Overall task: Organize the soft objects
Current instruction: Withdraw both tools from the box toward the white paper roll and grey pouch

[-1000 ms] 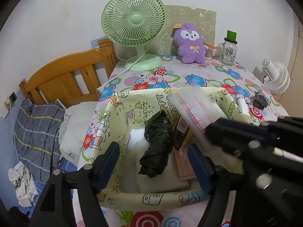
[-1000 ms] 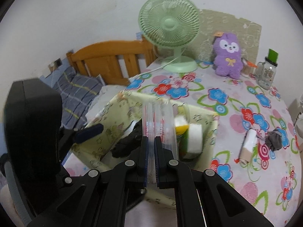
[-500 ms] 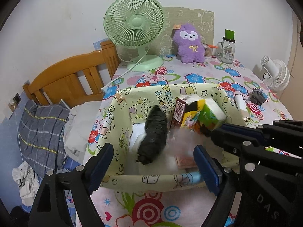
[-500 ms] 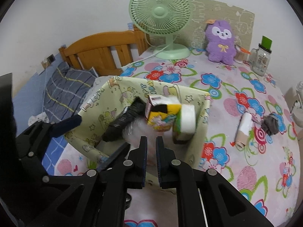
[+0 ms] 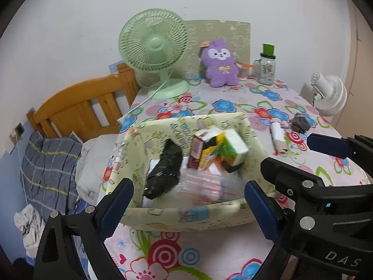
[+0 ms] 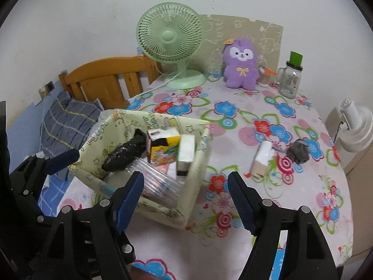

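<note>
Change: clear plastic packet (image 6: 158, 182), pinched between the right gripper's (image 6: 185, 199) fingers a second ago, now lying loose in the fabric bin (image 6: 198, 161); right jaws spread wide since then, left gripper (image 5: 187, 206) as wide apart as before.
Right gripper: released, holding nothing, poised just in front of the bin's near corner, blue pads either side of it.
Left gripper: released, empty, at the bin's near wall (image 5: 186, 217), one pad beyond each end of that wall.
Clear packet: inside the bin, at its near side, blurred in the left wrist view (image 5: 205, 186), red print showing through.
Black bag bundle (image 5: 164, 170): inside the bin, left part, lying lengthwise, touching the packet's edge.
Boxes: a colourful carton (image 6: 162, 150) and a white-and-green pack (image 6: 185, 154) inside the bin, far right part, leaning against each other.
Paper roll (image 6: 261, 159): on the flowered tablecloth (image 6: 244, 121), right of the bin, apart from it.
Grey soft wad (image 6: 298, 151): right of the bin, just beyond the roll.
Purple plush (image 6: 241, 64): well behind the bin, upright against a beige board at the wall.
Green fan (image 6: 171, 44): behind the bin, left of the plush.
Glass jar (image 6: 290, 80): behind the bin, right of the plush.
White fan (image 6: 355, 129): far right of the bin, off the table edge.
Wooden headboard (image 6: 105, 81) and striped pillow (image 6: 67, 120): left of the bin, beyond the table.
</note>
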Available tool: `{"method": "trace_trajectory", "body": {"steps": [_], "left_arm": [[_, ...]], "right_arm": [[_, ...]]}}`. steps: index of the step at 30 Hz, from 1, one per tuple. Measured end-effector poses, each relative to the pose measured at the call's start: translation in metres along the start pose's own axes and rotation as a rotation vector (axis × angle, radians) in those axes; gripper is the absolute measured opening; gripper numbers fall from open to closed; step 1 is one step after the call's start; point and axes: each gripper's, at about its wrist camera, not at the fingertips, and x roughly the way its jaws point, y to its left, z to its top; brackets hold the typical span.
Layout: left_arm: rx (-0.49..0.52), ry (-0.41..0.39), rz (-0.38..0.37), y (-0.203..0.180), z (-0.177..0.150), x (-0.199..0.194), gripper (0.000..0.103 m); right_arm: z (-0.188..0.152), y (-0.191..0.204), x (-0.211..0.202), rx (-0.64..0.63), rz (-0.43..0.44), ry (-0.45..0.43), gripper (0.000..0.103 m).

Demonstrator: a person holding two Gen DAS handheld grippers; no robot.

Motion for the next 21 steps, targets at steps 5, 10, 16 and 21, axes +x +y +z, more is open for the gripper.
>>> {"method": "trace_trajectory", "body": {"steps": [5, 10, 16, 21], "left_arm": [[0.011, -0.012, -0.02, -0.015, 0.004, -0.006, 0.099], [0.022, -0.018, -0.043, -0.032, 0.006, -0.011, 0.1], [0.033, -0.033, -0.072, -0.053, 0.011, -0.019, 0.1], [0.048, -0.049, -0.101, -0.071, 0.014, -0.025, 0.1]], "right_arm": [[-0.005, -0.017, -0.013, 0.023, -0.037, -0.02, 0.087], [-0.008, -0.032, -0.027, 0.027, -0.073, -0.041, 0.089], [-0.014, -0.053, -0.041, 0.052, -0.095, -0.056, 0.092], [-0.018, -0.067, -0.053, 0.064, -0.116, -0.069, 0.094]]}}
